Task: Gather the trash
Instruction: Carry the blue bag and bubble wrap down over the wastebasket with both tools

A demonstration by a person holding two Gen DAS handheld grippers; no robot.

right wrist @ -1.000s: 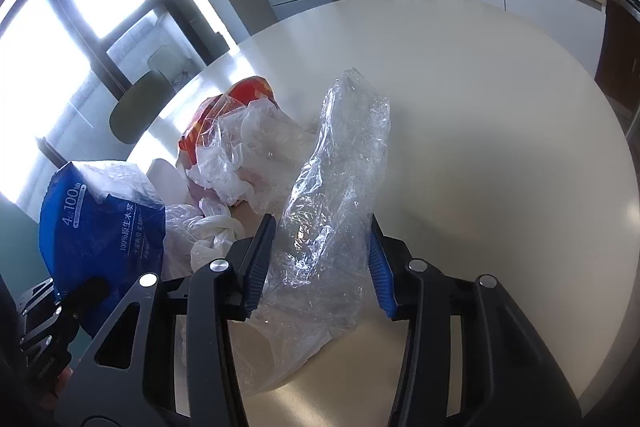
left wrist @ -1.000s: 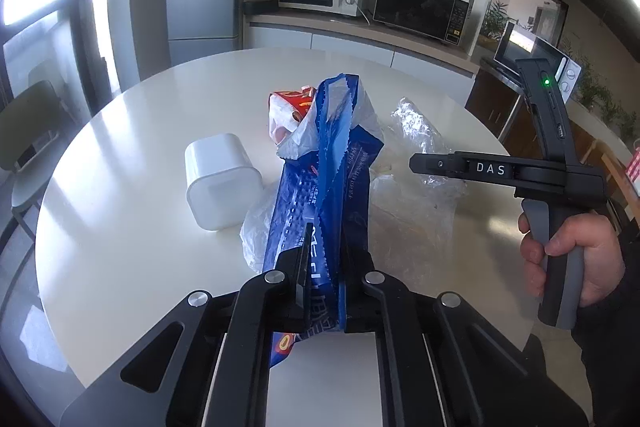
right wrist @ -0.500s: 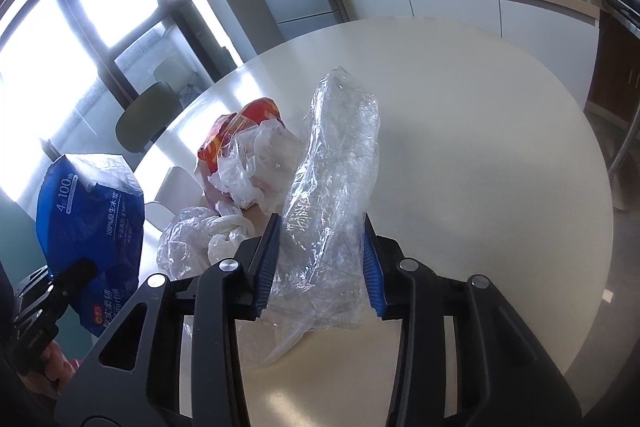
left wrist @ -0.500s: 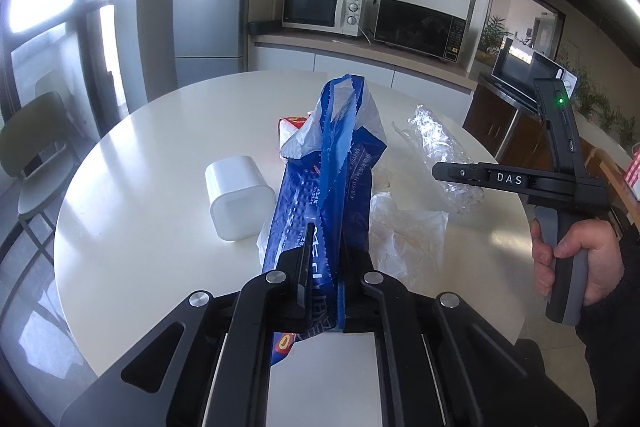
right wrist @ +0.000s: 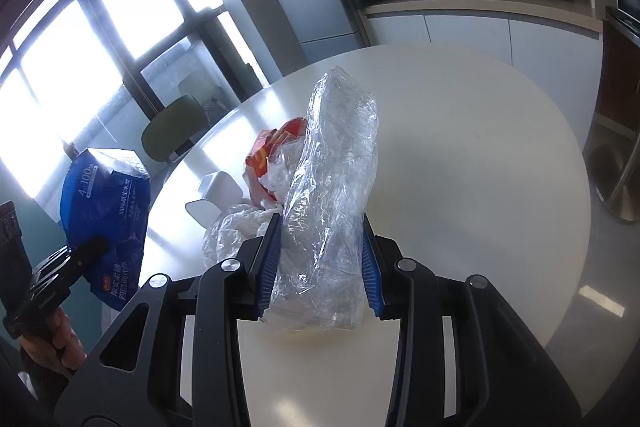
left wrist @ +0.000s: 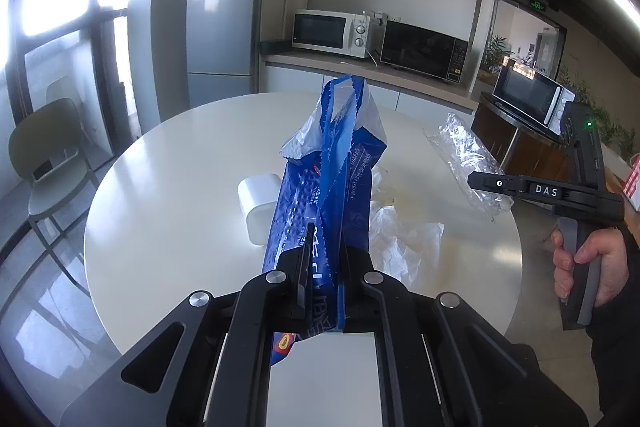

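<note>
We are holding two pieces of trash clear of the round white table (left wrist: pixel 168 187). The blue wrapper (left wrist: pixel 320 195) is standing between the clenched jaws of our left gripper (left wrist: pixel 324 267), its long axis pointing toward twelve o'clock, torn mouth uppermost. The clear plastic bag (right wrist: pixel 332 211) is grasped in our right gripper (right wrist: pixel 320 259), its long axis likewise running up toward twelve. We judge we are mid-collection, carrying both off. Next we are needing a bin, which no view shows. A white cup (left wrist: pixel 258 203), crumpled film (left wrist: pixel 404 239) and a red packet (right wrist: pixel 272 147) are waiting on the table.
</note>
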